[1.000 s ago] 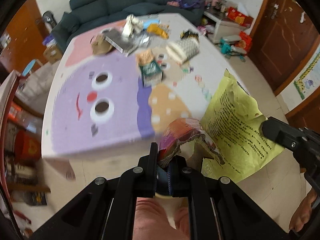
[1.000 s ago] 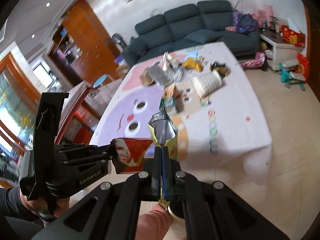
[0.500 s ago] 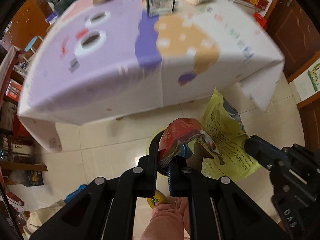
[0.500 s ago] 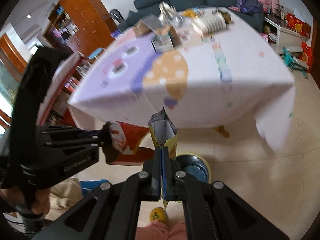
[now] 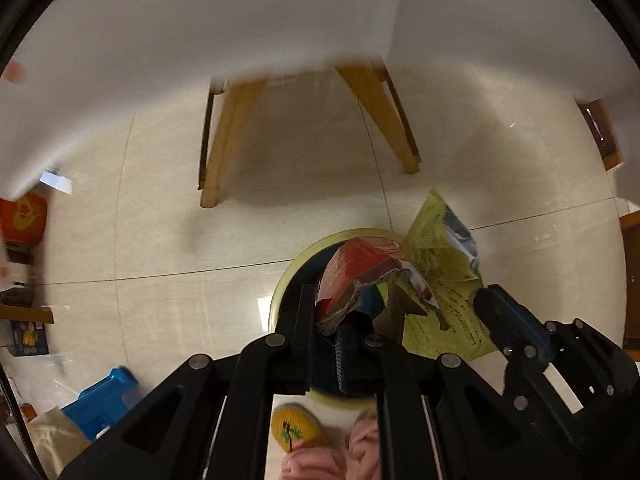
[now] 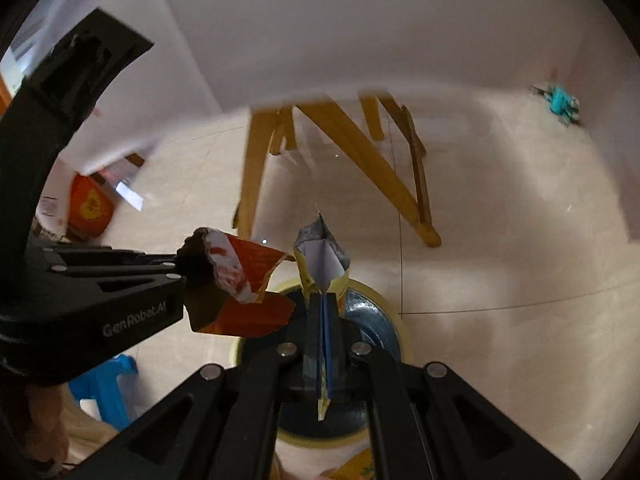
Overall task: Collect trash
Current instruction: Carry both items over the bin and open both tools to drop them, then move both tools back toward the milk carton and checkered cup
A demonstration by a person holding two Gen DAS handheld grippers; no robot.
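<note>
My left gripper (image 5: 334, 312) is shut on a torn red carton (image 5: 360, 264), held over a round yellow-rimmed trash bin (image 5: 288, 280) on the floor. The carton also shows in the right wrist view (image 6: 240, 280), with the left gripper (image 6: 188, 272) at the left. My right gripper (image 6: 323, 304) is shut on a flat yellow snack bag (image 6: 320, 256) with a silver lining, held above the same bin (image 6: 384, 320). In the left wrist view the yellow bag (image 5: 444, 256) hangs beside the carton, with the right gripper (image 5: 492, 304) at the lower right.
The table's white cloth (image 5: 280, 20) hangs above, with wooden legs (image 5: 224, 140) just behind the bin. A blue plastic stool (image 5: 104, 400) stands at the lower left, an orange box (image 5: 24, 220) at the far left. A slippered foot (image 5: 296, 428) is near the bin.
Both grippers have tipped down from the tabletop to the floor. The carton and the yellow bag have come over the trash bin, still gripped.
</note>
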